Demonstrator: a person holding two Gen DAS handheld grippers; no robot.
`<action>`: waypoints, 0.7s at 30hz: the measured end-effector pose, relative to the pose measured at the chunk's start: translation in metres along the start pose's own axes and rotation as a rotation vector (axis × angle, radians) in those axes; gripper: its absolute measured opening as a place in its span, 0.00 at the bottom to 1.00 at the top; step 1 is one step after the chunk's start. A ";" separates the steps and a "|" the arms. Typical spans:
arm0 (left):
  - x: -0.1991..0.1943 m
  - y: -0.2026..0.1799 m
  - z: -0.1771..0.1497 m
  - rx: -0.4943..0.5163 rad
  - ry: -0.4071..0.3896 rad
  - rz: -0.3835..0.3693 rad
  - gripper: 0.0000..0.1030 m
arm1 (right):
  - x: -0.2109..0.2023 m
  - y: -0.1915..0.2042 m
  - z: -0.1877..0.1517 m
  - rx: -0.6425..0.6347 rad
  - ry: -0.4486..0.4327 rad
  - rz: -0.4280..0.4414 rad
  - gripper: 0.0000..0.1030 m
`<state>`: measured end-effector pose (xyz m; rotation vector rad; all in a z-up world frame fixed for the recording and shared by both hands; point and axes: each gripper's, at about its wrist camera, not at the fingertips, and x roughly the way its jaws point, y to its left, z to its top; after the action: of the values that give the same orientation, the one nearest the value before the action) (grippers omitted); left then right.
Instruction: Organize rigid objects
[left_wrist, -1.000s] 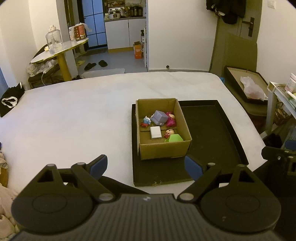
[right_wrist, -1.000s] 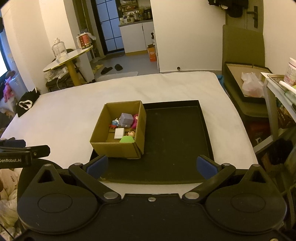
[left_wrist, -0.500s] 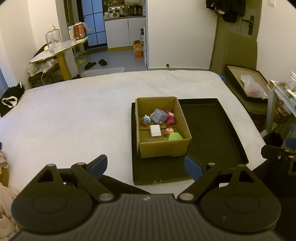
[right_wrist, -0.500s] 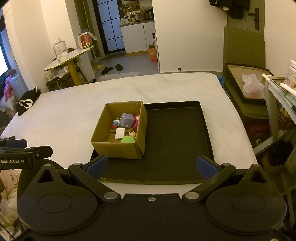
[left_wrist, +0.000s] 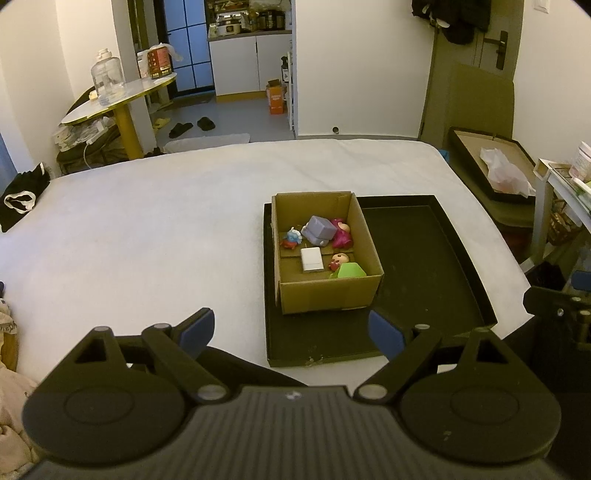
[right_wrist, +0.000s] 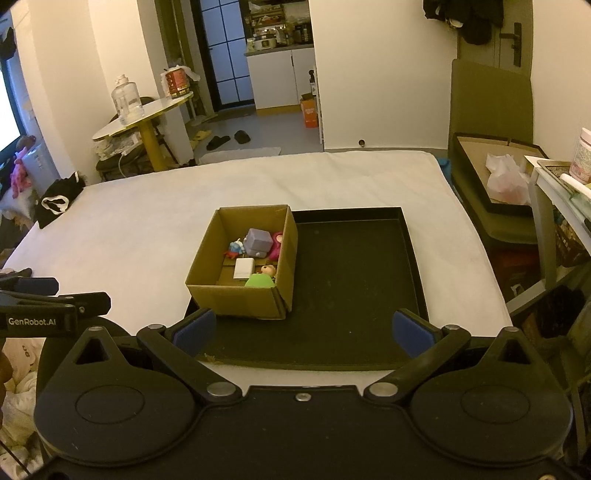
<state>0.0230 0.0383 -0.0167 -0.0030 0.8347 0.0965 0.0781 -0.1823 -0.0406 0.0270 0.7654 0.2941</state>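
Several toys (left_wrist: 319, 245) lie gathered in the box (left_wrist: 328, 299) ahead of our left gripper (left_wrist: 291, 330) and right gripper (right_wrist: 301, 328); both spread wide, grasping nothing.

Both wrist cameras look forward and down from the bed's near edge. They share the box (left_wrist: 327, 258) (right_wrist: 240, 273) ahead, well beyond each claw.

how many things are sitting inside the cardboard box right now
5: a purple cube at the back, a small blue-and-red figure to its left, a pink figure to its right, a white block centre, a green-bodied figure near front. More may be hidden.
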 end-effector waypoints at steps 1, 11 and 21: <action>0.000 0.000 0.000 -0.001 0.000 0.001 0.87 | 0.000 0.000 0.000 -0.001 0.001 0.001 1.00; 0.001 0.000 0.000 0.007 0.009 -0.004 0.87 | 0.002 -0.002 0.000 0.011 0.008 -0.012 1.00; 0.005 -0.004 -0.002 0.026 0.007 -0.009 0.87 | 0.008 -0.005 -0.002 0.018 0.016 -0.016 1.00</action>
<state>0.0250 0.0344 -0.0223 0.0175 0.8430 0.0776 0.0831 -0.1855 -0.0481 0.0359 0.7835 0.2724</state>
